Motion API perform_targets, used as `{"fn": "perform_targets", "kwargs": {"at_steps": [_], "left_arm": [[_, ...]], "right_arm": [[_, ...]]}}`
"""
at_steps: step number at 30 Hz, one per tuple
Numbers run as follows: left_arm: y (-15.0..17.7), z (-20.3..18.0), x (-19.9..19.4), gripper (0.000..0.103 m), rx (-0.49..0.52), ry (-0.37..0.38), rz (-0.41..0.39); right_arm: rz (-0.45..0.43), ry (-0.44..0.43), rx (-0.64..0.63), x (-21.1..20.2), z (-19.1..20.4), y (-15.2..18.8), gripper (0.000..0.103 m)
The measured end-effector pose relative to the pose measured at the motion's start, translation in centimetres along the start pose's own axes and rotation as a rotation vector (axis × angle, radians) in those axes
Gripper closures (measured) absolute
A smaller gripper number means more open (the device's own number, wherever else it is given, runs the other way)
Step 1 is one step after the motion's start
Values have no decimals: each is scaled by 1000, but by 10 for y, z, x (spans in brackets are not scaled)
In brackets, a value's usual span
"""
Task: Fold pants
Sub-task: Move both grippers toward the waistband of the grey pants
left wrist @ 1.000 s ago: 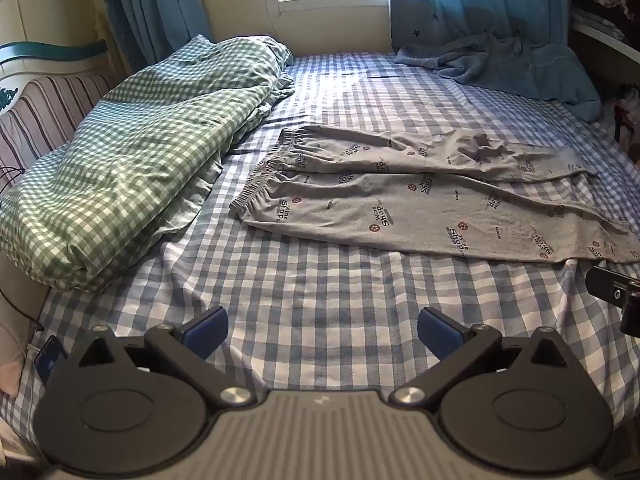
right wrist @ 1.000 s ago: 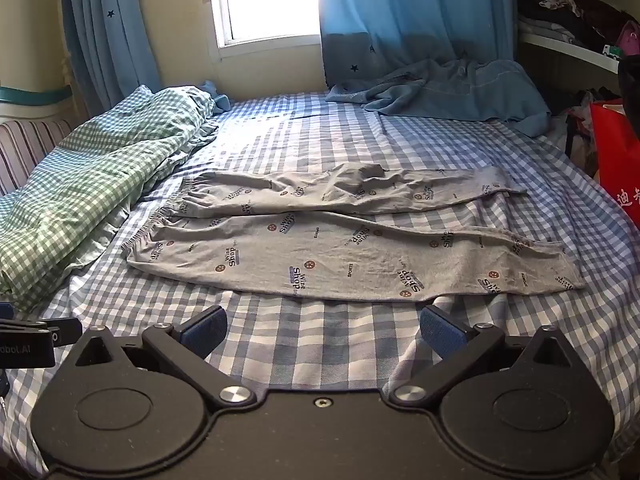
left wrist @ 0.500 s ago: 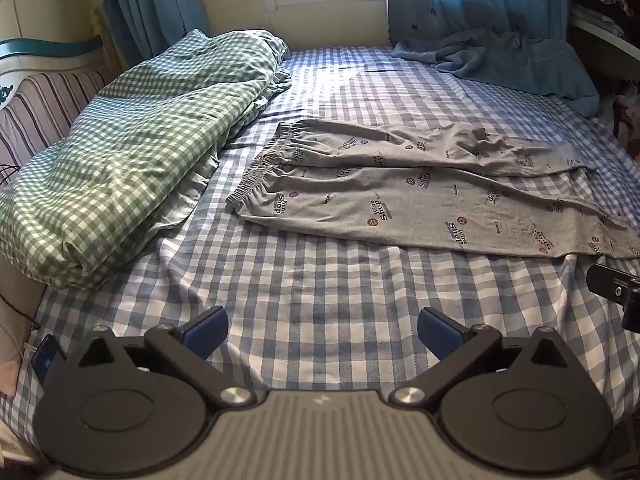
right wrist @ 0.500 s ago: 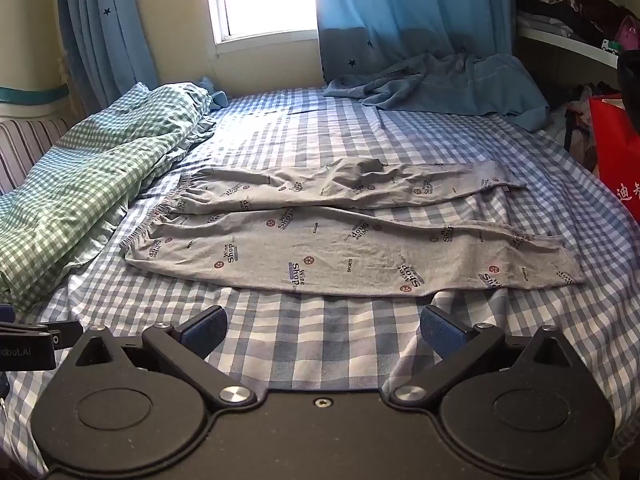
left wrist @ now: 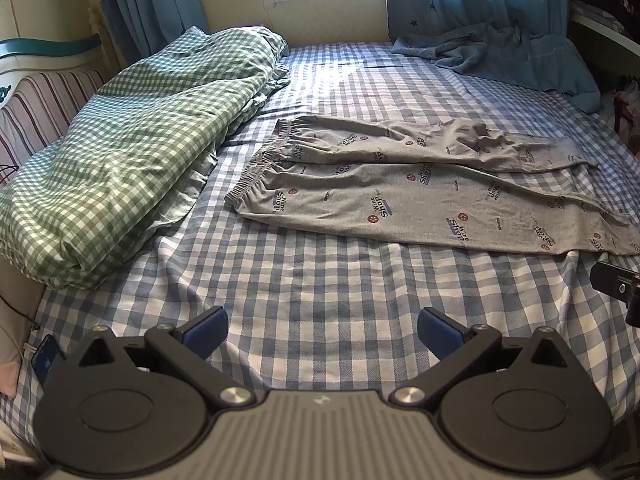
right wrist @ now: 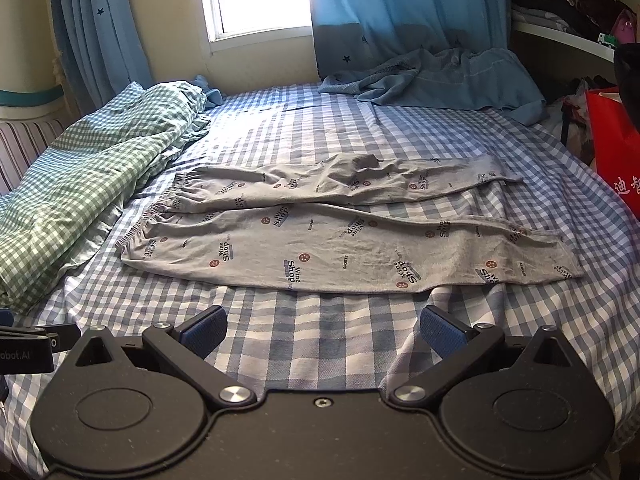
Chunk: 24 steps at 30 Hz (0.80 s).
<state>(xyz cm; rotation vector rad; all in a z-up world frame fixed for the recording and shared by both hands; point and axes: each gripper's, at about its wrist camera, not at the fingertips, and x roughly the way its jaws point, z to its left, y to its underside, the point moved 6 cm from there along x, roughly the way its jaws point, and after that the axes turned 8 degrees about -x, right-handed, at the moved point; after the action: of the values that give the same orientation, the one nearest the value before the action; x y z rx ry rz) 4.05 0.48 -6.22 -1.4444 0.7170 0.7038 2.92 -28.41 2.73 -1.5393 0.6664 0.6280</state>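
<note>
Grey printed pants [left wrist: 420, 188] lie spread flat on the blue checked bed [left wrist: 320, 288], waistband to the left, both legs running to the right. They also show in the right wrist view [right wrist: 344, 240]. My left gripper [left wrist: 322, 334] is open and empty, low over the sheet in front of the pants, toward the waistband end. My right gripper [right wrist: 324, 330] is open and empty, just short of the near leg's edge. A part of the right gripper [left wrist: 616, 290] shows at the left wrist view's right edge.
A green checked duvet [left wrist: 120, 168] is heaped along the bed's left side. A blue cloth [right wrist: 440, 80] lies at the far right under the curtain. A red bag [right wrist: 616, 148] stands off the bed at right. A phone [left wrist: 46, 360] lies at the near left edge.
Both grippers have moved slightly forward toward the pants, which sit a little lower and larger in both views. Both stay open.
</note>
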Motion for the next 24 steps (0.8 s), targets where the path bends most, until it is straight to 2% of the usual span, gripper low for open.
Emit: {"fn": "perform_targets", "kwargs": {"at_steps": [15,24], "left_arm": [[-4,-12,16,0,7,-9,62],[-12,-37,55,0,9,-48,162]], "right_arm": [[58,-1,2,11,-13,5,0],[162,-61,-40,53,-41,0,0]]}}
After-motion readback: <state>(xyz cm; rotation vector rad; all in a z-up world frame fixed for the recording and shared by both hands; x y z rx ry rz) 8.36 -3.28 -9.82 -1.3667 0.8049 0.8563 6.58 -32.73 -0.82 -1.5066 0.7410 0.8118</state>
